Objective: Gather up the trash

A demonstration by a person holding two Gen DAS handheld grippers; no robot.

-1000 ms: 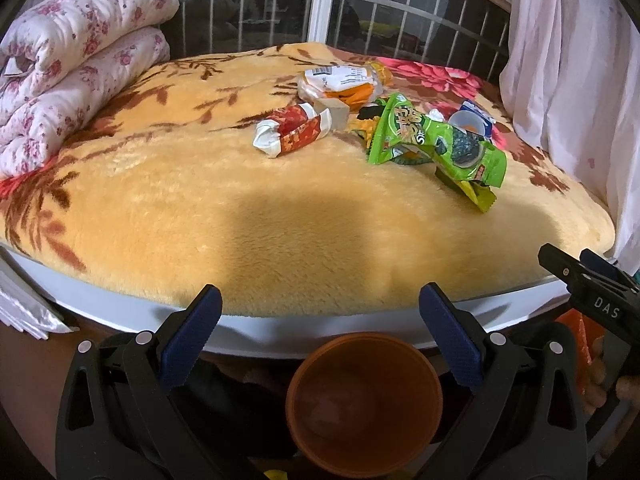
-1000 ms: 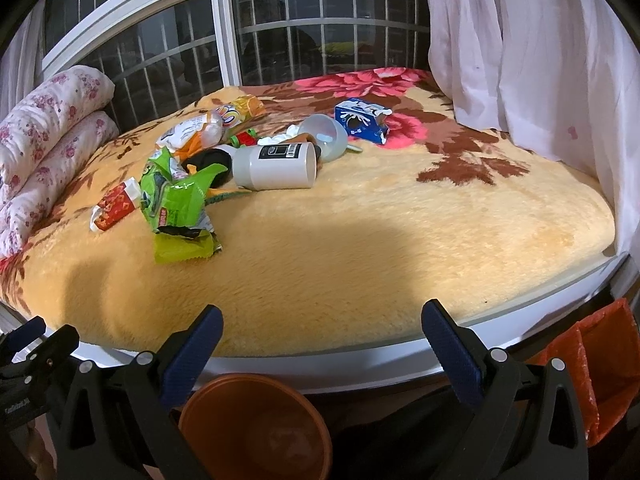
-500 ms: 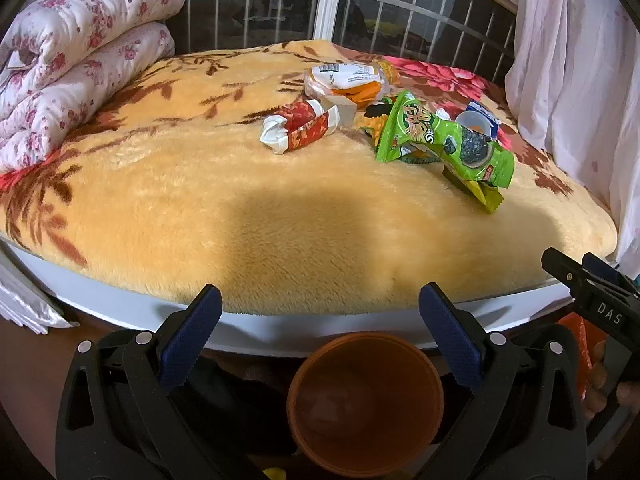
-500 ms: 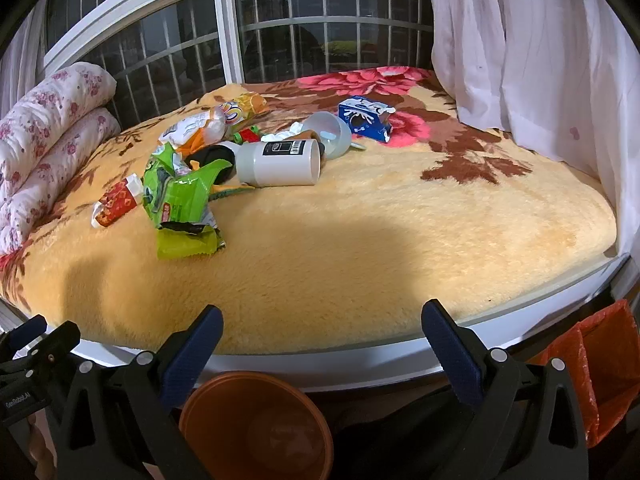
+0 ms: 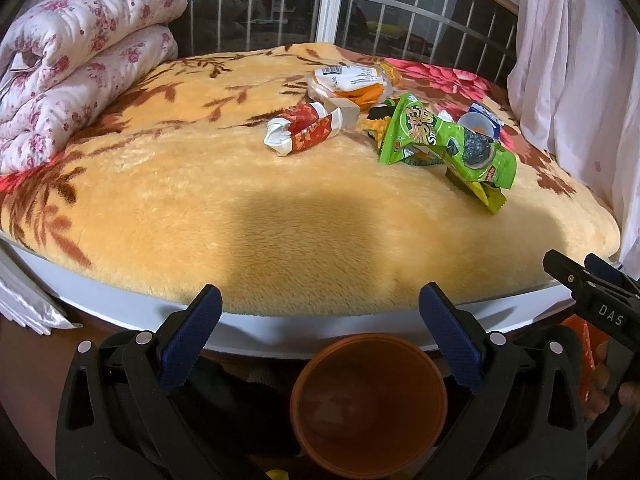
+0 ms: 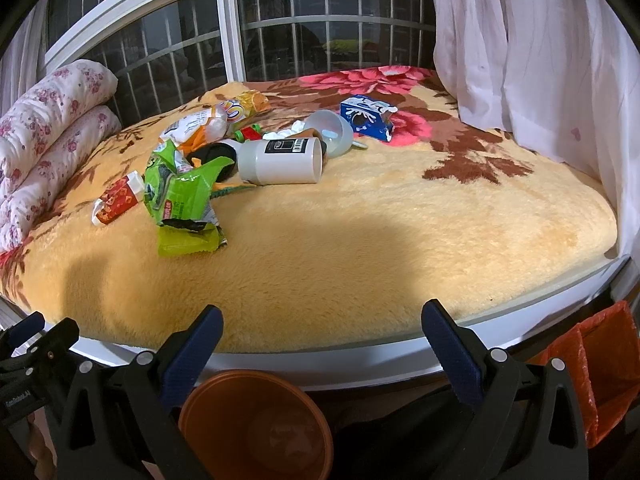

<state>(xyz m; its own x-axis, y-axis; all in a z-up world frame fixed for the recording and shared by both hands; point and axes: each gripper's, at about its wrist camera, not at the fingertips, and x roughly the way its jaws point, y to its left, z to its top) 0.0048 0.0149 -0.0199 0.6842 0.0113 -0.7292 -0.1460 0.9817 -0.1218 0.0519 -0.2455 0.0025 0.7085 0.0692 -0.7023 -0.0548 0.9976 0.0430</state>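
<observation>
Trash lies in a heap on the yellow plush blanket (image 5: 280,216): a red and white carton (image 5: 304,130) (image 6: 118,197), green snack bags (image 5: 444,140) (image 6: 180,196), an orange and white wrapper (image 5: 348,82) (image 6: 208,124), a white cup on its side (image 6: 280,160), a clear plastic lid (image 6: 334,132) and a blue milk carton (image 6: 366,116). An orange bin (image 5: 368,404) (image 6: 256,424) stands on the floor below the bed edge. My left gripper (image 5: 320,308) and right gripper (image 6: 322,320) are both open and empty, near the front edge, well short of the trash.
A rolled floral quilt (image 5: 68,60) lies at the left. Barred windows (image 6: 312,32) run behind the bed and a white curtain (image 6: 532,48) hangs at the right. An orange plastic bag (image 6: 592,364) hangs at the lower right. The white bed rim (image 5: 280,324) fronts the blanket.
Both grippers have moved slightly forward toward the bed; the trash looks a little nearer. Nothing was taken hold of.
</observation>
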